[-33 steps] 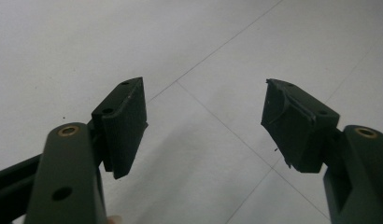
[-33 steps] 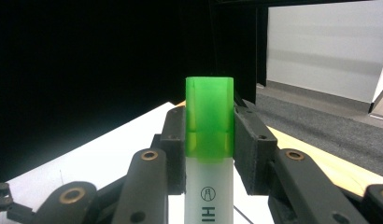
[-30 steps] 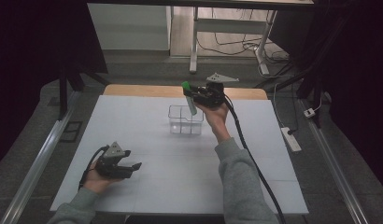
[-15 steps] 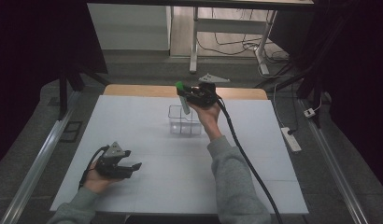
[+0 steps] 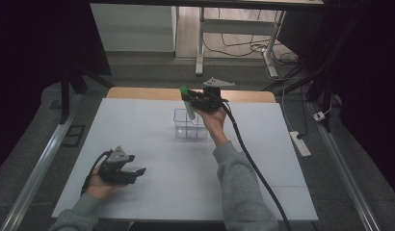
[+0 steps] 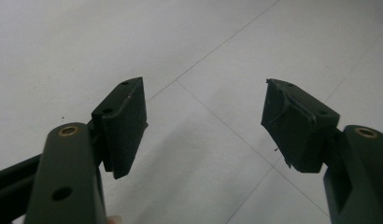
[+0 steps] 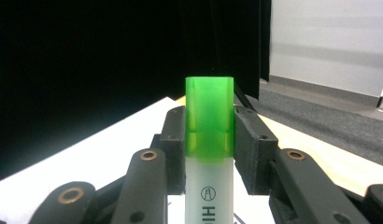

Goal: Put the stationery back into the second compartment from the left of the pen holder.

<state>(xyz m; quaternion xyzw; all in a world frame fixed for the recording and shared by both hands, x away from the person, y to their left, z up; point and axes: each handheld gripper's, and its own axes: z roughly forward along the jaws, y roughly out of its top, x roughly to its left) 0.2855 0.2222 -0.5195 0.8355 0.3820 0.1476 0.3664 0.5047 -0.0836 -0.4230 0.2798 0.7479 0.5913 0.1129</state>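
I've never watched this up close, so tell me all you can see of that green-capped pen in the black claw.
The green-capped white highlighter has a translucent green cap and a pale barrel with dark print. The right gripper clamps it on both sides just below the cap, which points up. It hangs above the clear plastic box.

Hidden and cut-off parts

The marker (image 7: 209,154) runs off the bottom edge of the right gripper view, its print cut short; in the high view its lower end is hidden behind the clear box (image 5: 190,126), contents too small to tell.
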